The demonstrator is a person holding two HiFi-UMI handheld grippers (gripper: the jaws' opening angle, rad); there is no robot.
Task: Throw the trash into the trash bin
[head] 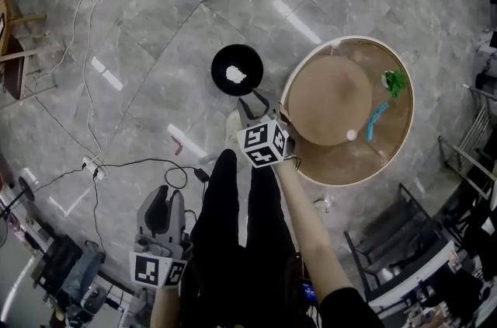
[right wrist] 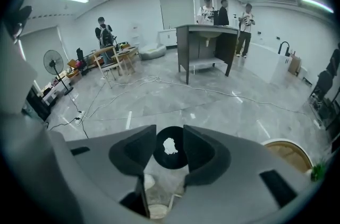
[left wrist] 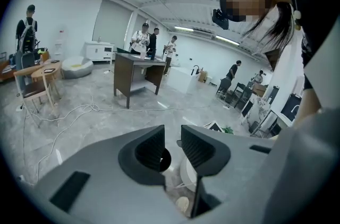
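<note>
— On the floor just beside the round tabletop's (head: pixel 342 163) left edge, what's in the black trash bin (head: pixel 219 78)?
— A white wad of trash (head: pixel 235 73), lying at its bottom.
— And the right gripper (right wrist: pixel 169 135)?
— It hangs by the bin's near rim, jaws spread wide, nothing between them.
— The left gripper (left wrist: pixel 172 138)?
— Low by the person's leg, well apart from the bin, jaws a little apart and empty.
</note>
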